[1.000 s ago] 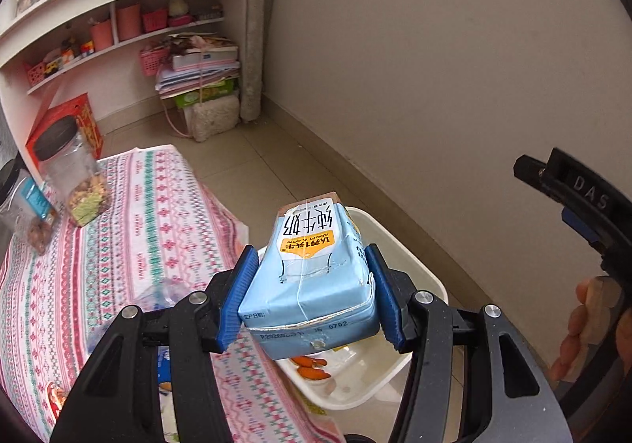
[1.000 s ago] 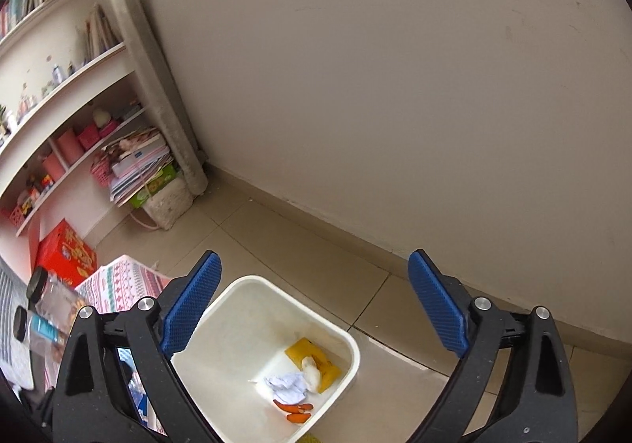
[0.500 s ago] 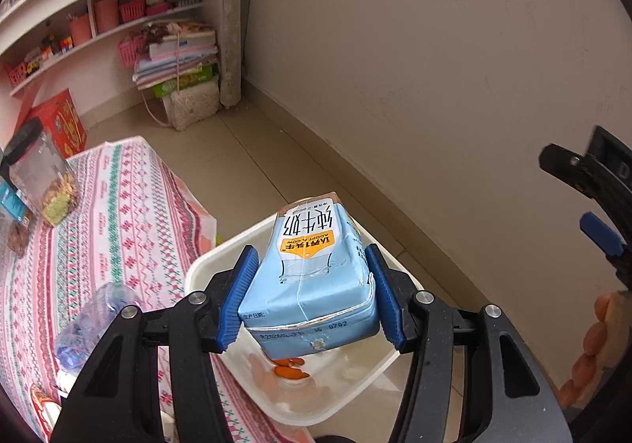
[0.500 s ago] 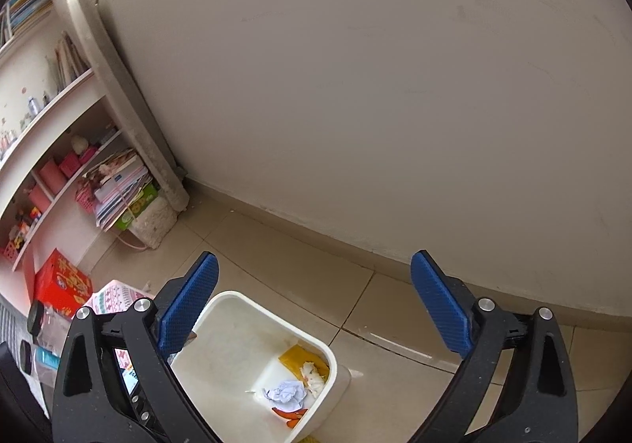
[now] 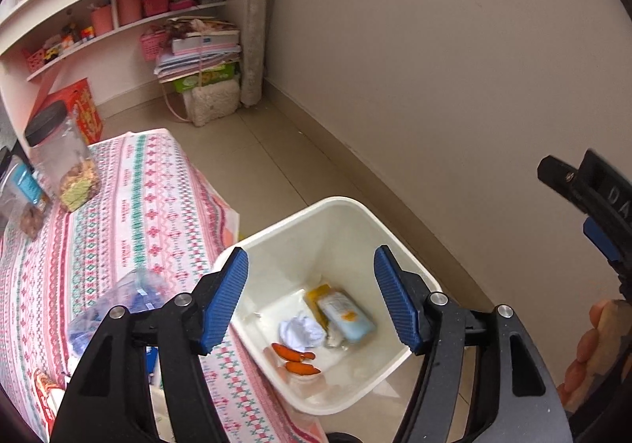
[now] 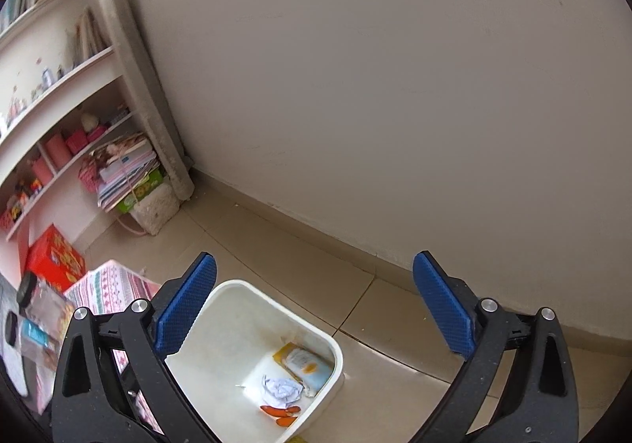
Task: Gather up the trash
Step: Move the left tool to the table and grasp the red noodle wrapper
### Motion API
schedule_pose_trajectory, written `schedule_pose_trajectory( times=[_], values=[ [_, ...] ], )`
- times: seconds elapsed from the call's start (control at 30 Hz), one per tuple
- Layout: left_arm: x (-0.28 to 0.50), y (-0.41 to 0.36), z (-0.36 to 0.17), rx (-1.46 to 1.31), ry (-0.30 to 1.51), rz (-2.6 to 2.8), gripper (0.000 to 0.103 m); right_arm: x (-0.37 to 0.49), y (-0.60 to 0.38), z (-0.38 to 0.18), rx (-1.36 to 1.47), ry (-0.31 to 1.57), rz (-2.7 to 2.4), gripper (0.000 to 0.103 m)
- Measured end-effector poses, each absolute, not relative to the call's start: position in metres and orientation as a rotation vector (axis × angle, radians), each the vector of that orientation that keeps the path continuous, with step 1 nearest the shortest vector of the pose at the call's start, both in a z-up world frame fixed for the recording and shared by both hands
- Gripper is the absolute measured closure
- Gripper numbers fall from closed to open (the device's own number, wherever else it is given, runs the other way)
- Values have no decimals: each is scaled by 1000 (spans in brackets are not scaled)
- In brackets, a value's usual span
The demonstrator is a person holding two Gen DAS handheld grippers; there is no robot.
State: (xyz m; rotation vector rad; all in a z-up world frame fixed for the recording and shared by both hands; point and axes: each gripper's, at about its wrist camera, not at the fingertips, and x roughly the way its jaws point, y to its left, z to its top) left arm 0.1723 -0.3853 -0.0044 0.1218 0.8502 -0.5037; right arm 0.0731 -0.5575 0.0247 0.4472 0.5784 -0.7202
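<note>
Bin (image 5: 357,206) holds one blue carton (image 5: 347,318), one paper wad (image 5: 301,332). Left hand-held gripper (image 5: 312,298) opening, empty; right hand-held gripper (image 6: 316,308) wide apart, empty.

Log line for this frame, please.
left tongs: opening, empty | milk carton: in white bin | right tongs: open, empty

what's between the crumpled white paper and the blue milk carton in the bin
In the left wrist view, a yellow packet lies between the crumpled paper and the milk carton, on the floor of the white bin.
</note>
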Motion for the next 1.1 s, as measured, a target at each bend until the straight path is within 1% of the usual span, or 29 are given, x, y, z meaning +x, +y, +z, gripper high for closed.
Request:
schedule_pose_trajectory(
  times=[0.23,0.3,0.57,0.83,1.03,1.07,1.1],
  values=[
    [174,-342,1,79,831,-411,37,86,-520,22,358,603,-657,7],
    [173,-327,1,80,825,-374,33,92,-508,21,331,610,-633,7],
    [175,-265,0,89,810,-245,33,109,-445,18,196,626,-517,7],
    [175,-196,-6,31,840,-128,33,122,-392,13,114,651,-405,7],
    [179,-160,-9,30,872,-63,33,135,-358,8,80,673,-341,7],
    [179,-155,-10,31,882,-56,31,137,-352,7,75,676,-330,7],
    [179,-151,-11,31,891,-50,27,140,-345,7,69,680,-315,7]
  ],
)
